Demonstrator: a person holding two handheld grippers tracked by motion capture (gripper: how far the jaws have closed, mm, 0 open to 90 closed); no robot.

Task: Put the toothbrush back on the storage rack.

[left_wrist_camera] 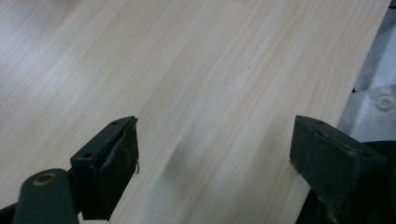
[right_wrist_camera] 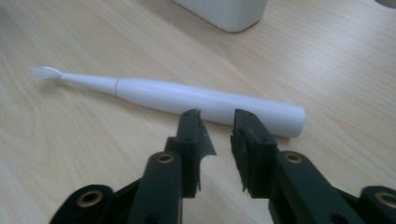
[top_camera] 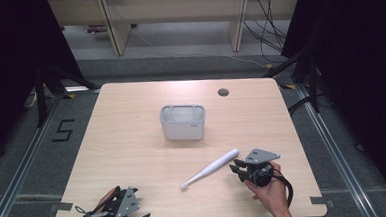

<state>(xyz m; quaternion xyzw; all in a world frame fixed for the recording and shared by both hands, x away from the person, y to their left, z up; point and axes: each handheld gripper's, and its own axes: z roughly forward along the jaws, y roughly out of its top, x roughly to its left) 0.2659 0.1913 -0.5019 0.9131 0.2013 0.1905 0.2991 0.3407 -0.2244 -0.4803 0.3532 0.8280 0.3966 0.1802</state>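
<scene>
White toothbrush flat, lying diagonally, bristles away from grey caddy. Pale wood table; grey floor. Left gripper agape; right gripper narrowly parted, empty.

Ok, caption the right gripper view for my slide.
Right claw, slightly open, poised beside a white electric toothbrush lying on the wooden table.

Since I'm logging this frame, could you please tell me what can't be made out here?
- Bin contents: high view, its front wall hides the inside.
- Bin: right gripper view, cut off by the top edge.
- Toothbrush bristles: blurred in the right gripper view.
- Left gripper: high view, its jaws too small to judge.
</scene>
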